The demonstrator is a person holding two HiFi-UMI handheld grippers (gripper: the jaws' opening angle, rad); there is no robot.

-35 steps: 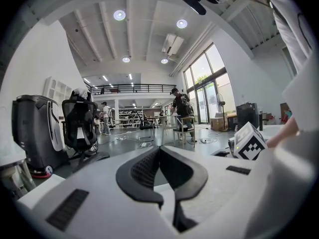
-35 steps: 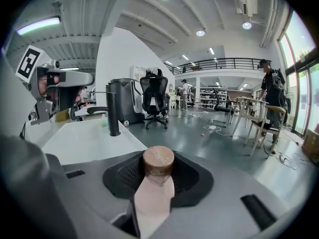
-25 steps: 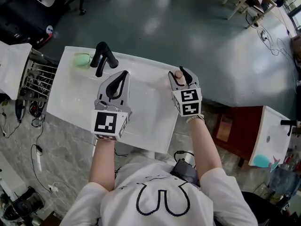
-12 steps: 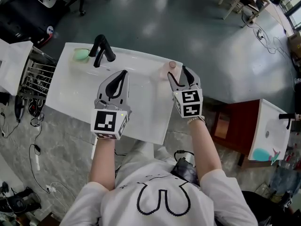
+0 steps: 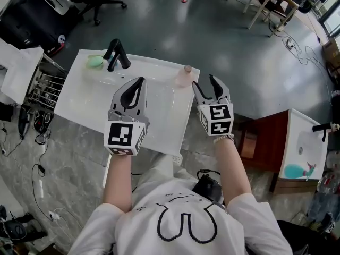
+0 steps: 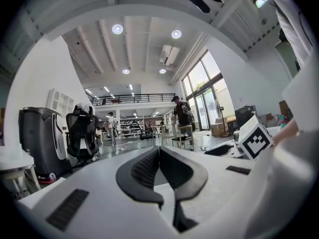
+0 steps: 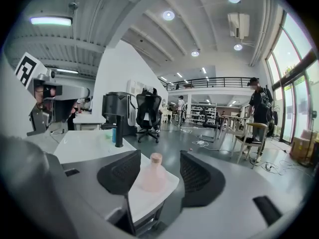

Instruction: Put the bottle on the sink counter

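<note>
A pale pink bottle [image 5: 183, 77] with a tan cap stands upright on the far right corner of the white sink counter [image 5: 79, 105]. My right gripper [image 5: 206, 84] is open and empty, just right of the bottle and clear of it. In the right gripper view the bottle [image 7: 151, 178] stands on the counter corner [image 7: 144, 203], a little beyond the spread jaws of the right gripper [image 7: 160, 154]. My left gripper [image 5: 139, 83] hovers over the basin, shut with nothing in it. In the left gripper view the left gripper [image 6: 158, 148] has its tips touching.
A black faucet [image 5: 117, 54] and a green object [image 5: 95, 61] sit at the counter's far left. A metal rack [image 5: 45, 86] stands left of the counter. To the right are a red-brown cabinet [image 5: 263, 142] and a second white sink [image 5: 305, 147].
My right gripper opened, let go of the bottle and drew back toward me. The bottle now stands alone on the counter corner. The left gripper has not changed.
</note>
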